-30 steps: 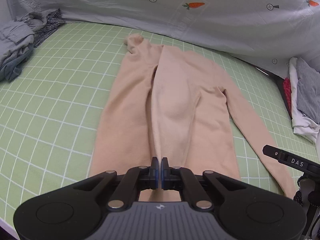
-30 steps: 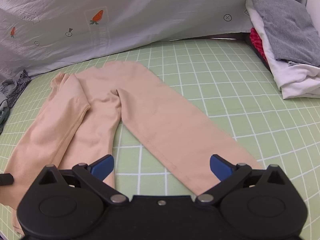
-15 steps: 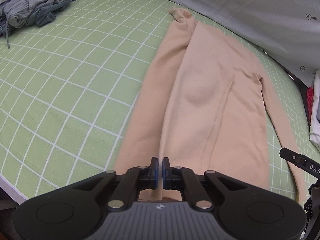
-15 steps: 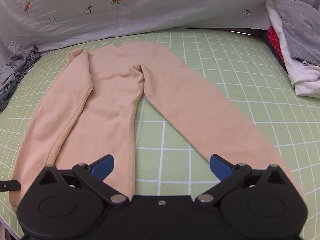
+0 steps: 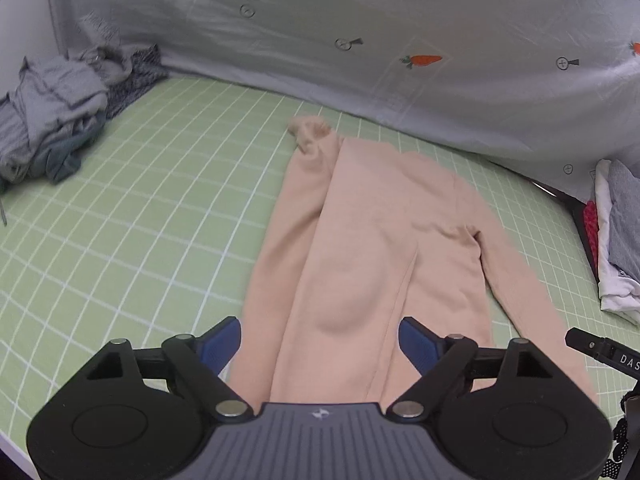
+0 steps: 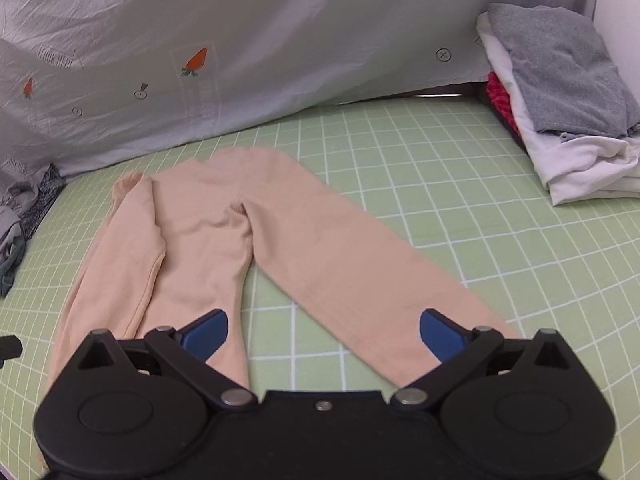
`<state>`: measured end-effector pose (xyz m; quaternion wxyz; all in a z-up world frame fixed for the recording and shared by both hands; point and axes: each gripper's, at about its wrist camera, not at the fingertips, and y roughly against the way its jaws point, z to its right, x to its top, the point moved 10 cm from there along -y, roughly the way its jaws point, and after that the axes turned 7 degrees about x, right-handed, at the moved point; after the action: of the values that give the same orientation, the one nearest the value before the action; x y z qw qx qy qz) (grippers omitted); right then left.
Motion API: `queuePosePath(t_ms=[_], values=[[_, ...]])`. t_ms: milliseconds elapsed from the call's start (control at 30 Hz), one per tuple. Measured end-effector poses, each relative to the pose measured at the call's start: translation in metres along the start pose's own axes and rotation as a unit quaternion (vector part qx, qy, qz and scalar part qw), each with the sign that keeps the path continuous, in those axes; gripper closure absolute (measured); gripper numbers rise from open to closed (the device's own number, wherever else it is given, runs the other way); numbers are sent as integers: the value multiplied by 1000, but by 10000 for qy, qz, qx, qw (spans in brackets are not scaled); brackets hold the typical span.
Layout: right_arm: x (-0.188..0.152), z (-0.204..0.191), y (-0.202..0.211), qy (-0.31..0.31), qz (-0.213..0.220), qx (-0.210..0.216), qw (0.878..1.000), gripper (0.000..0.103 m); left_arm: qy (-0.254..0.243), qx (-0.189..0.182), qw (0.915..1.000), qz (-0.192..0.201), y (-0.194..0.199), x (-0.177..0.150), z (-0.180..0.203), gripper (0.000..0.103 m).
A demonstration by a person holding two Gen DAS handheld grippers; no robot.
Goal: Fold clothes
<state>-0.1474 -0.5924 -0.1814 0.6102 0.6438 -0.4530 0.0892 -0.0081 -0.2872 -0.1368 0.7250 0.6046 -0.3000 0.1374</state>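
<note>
Peach cloth is lying flat on the green checked bed sheet (image 5: 120, 216). It is a peach top (image 5: 360, 248) with long sleeves. One sleeve is lying folded over the body of the top. The other sleeve (image 6: 360, 272) is sticking out to the side across the sheet.

The left gripper (image 5: 320, 340) is hanging over the near end of the top. Its jaws are opening wide, and the blue pads (image 5: 218, 342) are not pressing on the cloth. The top is lying under the gap between them.

The right gripper (image 6: 324, 332) is hanging over the spot where the loose sleeve and the body are spreading apart. Its jaws are standing wide apart and are gripping nothing.

A pale grey sheet with little carrots (image 6: 240, 40) is rising behind the bed. A heap of grey clothes (image 5: 52, 120) is sitting at the far left. A stack of folded clothes (image 6: 560, 100) is sitting at the far right, well apart from the top.
</note>
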Motion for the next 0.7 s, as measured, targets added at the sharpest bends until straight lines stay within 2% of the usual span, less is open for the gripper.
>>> queuePosePath(t_ms=[67,100,167,267,333,567,700], values=[[6,10,3,6,131,-105,9999,0,-138,-63,9997,186,2,14,9,7],[8,16,3,13,167,-154,9997,0,-162,-97,9994,291,4,20,13,0],[8,28,2,18,176,-230,9996,0,-75,-198,9985,513,6,33,20,0],[3,49,-3,-128,123,-383,9991,0,0,-414,9978,524,3,47,31,0],[-3,63,-9,-213,39,-510,9985,0,-87,-337,9977,573,0,53,35,0],[-42,107,-27,-398,-548,-1038,9923,0,-314,409,9970,585,-6,60,32,0],[-59,122,-27,-517,-587,-1207,9896,0,-286,496,9963,648,-2,61,31,0]])
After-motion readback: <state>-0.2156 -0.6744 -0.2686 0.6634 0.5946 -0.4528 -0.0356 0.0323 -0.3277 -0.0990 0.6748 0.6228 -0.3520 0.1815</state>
